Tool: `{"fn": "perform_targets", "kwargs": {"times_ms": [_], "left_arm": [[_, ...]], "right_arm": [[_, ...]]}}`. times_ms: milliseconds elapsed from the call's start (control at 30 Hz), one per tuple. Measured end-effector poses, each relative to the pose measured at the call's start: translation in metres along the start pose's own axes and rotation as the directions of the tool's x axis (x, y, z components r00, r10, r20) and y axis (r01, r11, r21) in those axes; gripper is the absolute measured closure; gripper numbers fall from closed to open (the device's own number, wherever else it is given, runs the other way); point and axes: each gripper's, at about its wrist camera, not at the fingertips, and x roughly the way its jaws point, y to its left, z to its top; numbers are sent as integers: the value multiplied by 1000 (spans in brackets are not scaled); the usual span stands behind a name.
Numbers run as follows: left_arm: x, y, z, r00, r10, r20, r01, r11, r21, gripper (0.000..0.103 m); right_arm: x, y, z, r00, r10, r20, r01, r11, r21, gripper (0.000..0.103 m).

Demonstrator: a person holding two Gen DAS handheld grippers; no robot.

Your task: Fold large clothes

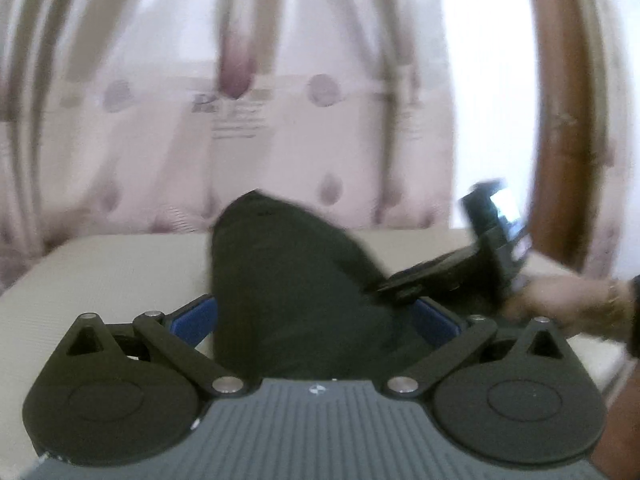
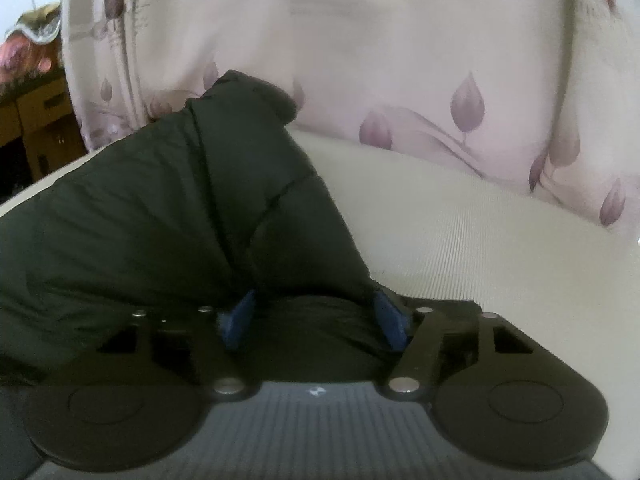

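A dark green padded jacket lies bunched on a cream ribbed surface. In the left wrist view my left gripper has its blue pads wide apart with jacket fabric heaped between them. The right gripper's body and the hand holding it show at the right, against the jacket. In the right wrist view the jacket rises in a fold, and my right gripper has its blue pads pressed into a thick bunch of it.
A pale pink curtain with purple leaf print hangs just behind the surface and also shows in the right wrist view. A brown wooden frame stands at the right. Wooden furniture sits at the far left.
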Motion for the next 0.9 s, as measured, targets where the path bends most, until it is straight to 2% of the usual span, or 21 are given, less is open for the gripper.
{"fn": "perform_targets", "kwargs": {"times_ms": [33, 67, 133, 233, 333, 400, 433, 500, 600, 633, 667, 767, 867, 900], "left_arm": [[5, -3, 1, 999, -36, -5, 36, 999, -1, 5], [10, -3, 0, 996, -87, -13, 86, 996, -20, 15], [19, -2, -5, 980, -200, -8, 199, 978, -57, 17], [31, -3, -11, 969, -246, -33, 243, 967, -73, 20], [46, 5, -21, 948, -307, -82, 289, 940, -179, 22], [53, 4, -25, 944, -312, -108, 291, 941, -172, 23], [55, 4, -26, 942, -316, -111, 295, 940, -173, 23], [60, 8, -28, 936, -336, -106, 310, 929, -203, 23], [64, 9, -28, 934, -341, -108, 316, 928, -199, 22], [64, 8, -29, 934, -341, -107, 316, 928, -198, 22], [65, 6, -30, 934, -340, -105, 316, 929, -195, 22], [58, 7, -35, 935, -340, -101, 318, 929, -189, 20], [59, 7, -36, 933, -346, -98, 324, 927, -189, 20], [58, 7, -36, 932, -350, -100, 328, 926, -187, 20]], "right_arm": [[2, -5, -1, 1000, 11, 0, -11, 1000, 18, 32], [3, -10, -3, 1000, 21, -2, -20, 999, 35, 30], [5, -16, -5, 999, 32, -6, -32, 998, 50, 27], [9, -21, -3, 998, 49, -31, -47, 998, 50, 25], [8, -19, 9, 995, 54, -89, -55, 999, -2, 23], [6, -23, 29, 986, 56, -160, -59, 998, -16, 22], [1, -21, 42, 985, 27, -172, -35, 998, -43, 22], [-21, -11, 68, 994, -14, -105, 1, 993, -122, 25], [-46, 16, 105, 999, 32, -3, -32, 982, -184, 31], [-45, 31, 113, 999, 47, 8, -44, 975, -219, 36], [-41, 48, 120, 998, 65, 11, -59, 963, -264, 44], [-8, 92, 132, 997, 72, -9, -70, 916, -394, 52], [31, 103, 129, 997, 30, -69, -57, 897, -439, 53], [44, 99, 130, 994, 13, -105, -57, 903, -426, 53]]}}
